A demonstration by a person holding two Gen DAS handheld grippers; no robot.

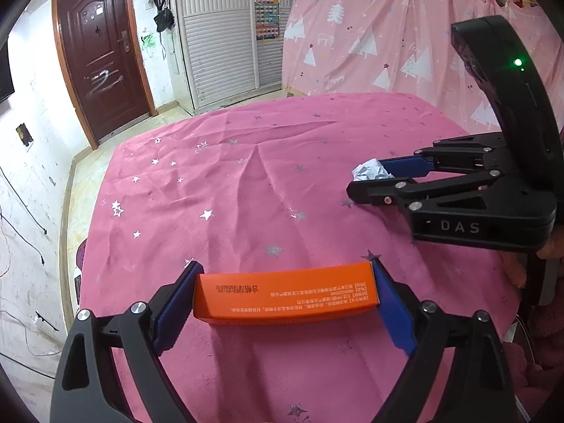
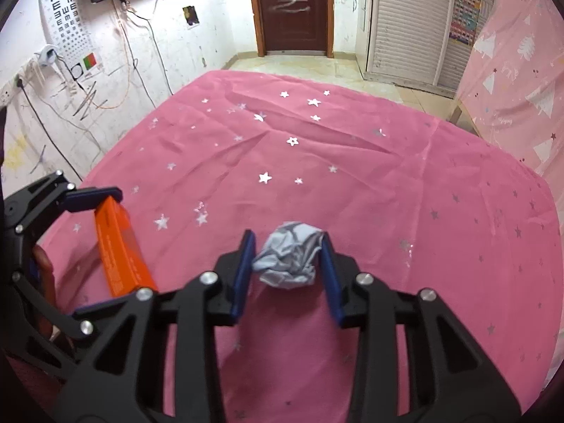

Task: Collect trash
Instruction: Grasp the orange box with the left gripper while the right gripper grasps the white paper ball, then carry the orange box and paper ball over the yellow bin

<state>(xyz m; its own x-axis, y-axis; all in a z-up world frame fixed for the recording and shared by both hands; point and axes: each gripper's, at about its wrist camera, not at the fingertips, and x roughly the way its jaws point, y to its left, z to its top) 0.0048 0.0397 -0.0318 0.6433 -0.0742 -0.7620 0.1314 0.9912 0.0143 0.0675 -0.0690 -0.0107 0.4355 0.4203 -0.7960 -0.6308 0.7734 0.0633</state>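
Note:
My left gripper point(image 1: 286, 283) is shut on an orange box point(image 1: 285, 294), its blue pads pressing on both short ends, just above the pink star-print tablecloth point(image 1: 246, 183). The box also shows in the right wrist view point(image 2: 121, 250), held by the left gripper point(image 2: 105, 246). My right gripper point(image 2: 287, 257) is shut on a crumpled white paper ball point(image 2: 289, 259), pads touching both its sides. In the left wrist view the right gripper point(image 1: 366, 176) holds the paper ball point(image 1: 370, 171) at the table's right side.
The table's far edge drops to a tiled floor point(image 2: 303, 67) with a brown door point(image 1: 102, 67) and a white slatted cabinet point(image 1: 218, 35) behind. A pink tree-print curtain point(image 1: 370, 28) hangs at the right. A wall with cables point(image 2: 105, 81) lies left.

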